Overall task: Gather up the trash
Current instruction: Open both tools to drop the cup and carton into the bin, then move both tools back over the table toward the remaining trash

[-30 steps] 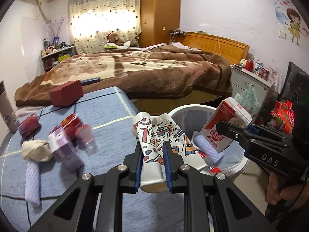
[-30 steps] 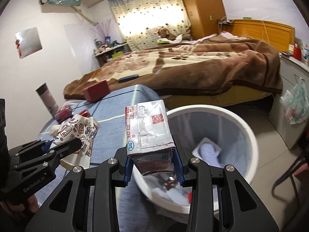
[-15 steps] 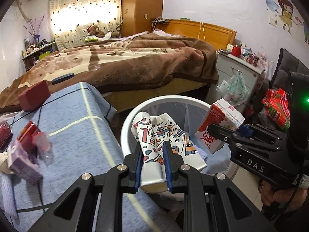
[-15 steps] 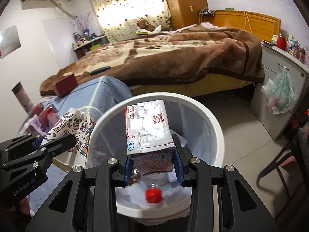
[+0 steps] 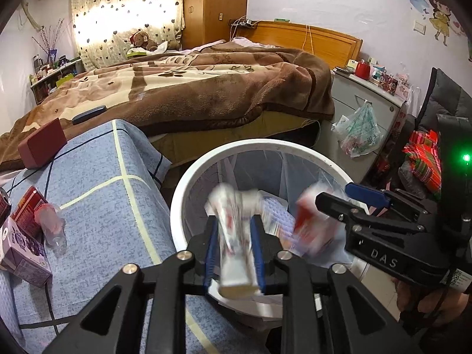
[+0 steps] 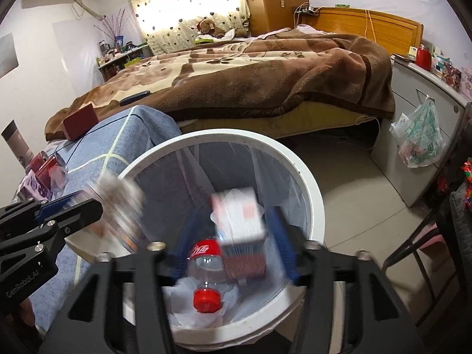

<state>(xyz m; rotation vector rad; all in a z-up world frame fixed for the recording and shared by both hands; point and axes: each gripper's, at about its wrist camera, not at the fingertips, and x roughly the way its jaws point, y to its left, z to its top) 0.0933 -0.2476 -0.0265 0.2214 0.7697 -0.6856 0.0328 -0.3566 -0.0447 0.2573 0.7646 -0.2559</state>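
The right gripper had just been opening; its jaws stood wide and the milk carton, blurred, hung loose between them over the white bin. The left gripper had just been parting too, the blurred patterned paper cup between its pads above the bin's near rim. A cola bottle lay inside.

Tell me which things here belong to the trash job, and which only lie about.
Job: white bin; milk carton; patterned cup; cola bottle; purple carton.
Lying about: brown blanket; teddy bear; red box; hanging plastic bag.
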